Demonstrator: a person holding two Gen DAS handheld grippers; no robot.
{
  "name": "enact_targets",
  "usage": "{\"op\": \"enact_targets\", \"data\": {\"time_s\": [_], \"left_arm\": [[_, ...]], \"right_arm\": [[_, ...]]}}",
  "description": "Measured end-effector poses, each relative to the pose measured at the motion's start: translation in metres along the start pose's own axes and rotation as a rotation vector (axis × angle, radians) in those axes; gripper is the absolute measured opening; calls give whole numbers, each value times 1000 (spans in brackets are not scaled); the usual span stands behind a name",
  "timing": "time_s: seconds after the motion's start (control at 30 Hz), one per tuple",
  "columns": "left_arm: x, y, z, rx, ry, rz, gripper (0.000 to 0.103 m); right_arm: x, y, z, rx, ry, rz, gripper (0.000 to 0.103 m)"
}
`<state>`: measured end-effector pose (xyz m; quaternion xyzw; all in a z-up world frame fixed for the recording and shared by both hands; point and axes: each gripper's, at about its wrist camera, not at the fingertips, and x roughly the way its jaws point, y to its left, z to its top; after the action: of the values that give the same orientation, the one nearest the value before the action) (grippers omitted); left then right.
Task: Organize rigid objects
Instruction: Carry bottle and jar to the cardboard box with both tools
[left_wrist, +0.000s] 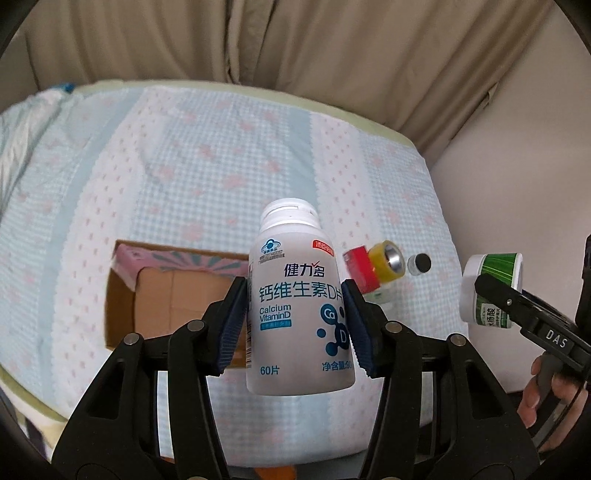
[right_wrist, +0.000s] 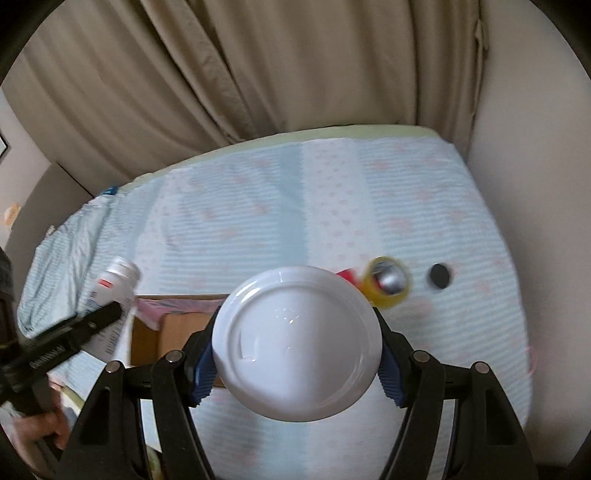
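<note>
Far left, the bed (left_wrist: 207, 155) has a bunched-up fold of its blue-and-pink sheet, then a big flat stretch running back to the curtain (left_wrist: 295, 40), so there's lots of free surface behind everything. The open box (left_wrist: 162, 295) sits near the front edge of the bed, with a pink flap folded in at its far left corner. Its near right corner is hidden behind the left claw (left_wrist: 295, 321).

That claw is clenched on a white bottle (left_wrist: 299, 295), blue pads squeezing the label on both sides, cap up and tilted a bit away, hanging in the air over the box's right edge. Just right of it, lying on the sheet, is a red thing (left_wrist: 356, 266) touching a yellow roll (left_wrist: 386, 260) with a shiny metal center. I can't tell what either really is, since the bottle and a pad cut them off. A small dark-capped jar (left_wrist: 419, 264) sits a little further right, apart from them, then open sheet out to the bed's right edge by the wall.

Far right, the right claw (right_wrist: 295, 354) grips a white tub (right_wrist: 297, 343) with a green label. From its own camera only the lid shows, and that view is motion-blurred. Both claws point steeply down, fingers wrapped on the handles.
</note>
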<state>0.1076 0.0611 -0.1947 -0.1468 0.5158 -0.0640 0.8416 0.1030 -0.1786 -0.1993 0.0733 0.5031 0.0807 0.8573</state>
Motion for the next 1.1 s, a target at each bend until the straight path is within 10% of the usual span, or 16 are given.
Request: {"op": "enact_targets", "data": {"time_s": [0.53, 1.1], "left_arm": [[51, 174, 5, 111, 207, -25, 47], [190, 172, -12, 259, 454, 12, 47]], "right_arm": [[118, 148, -35, 185, 207, -15, 67], [274, 130, -50, 243, 453, -91, 67]]}}
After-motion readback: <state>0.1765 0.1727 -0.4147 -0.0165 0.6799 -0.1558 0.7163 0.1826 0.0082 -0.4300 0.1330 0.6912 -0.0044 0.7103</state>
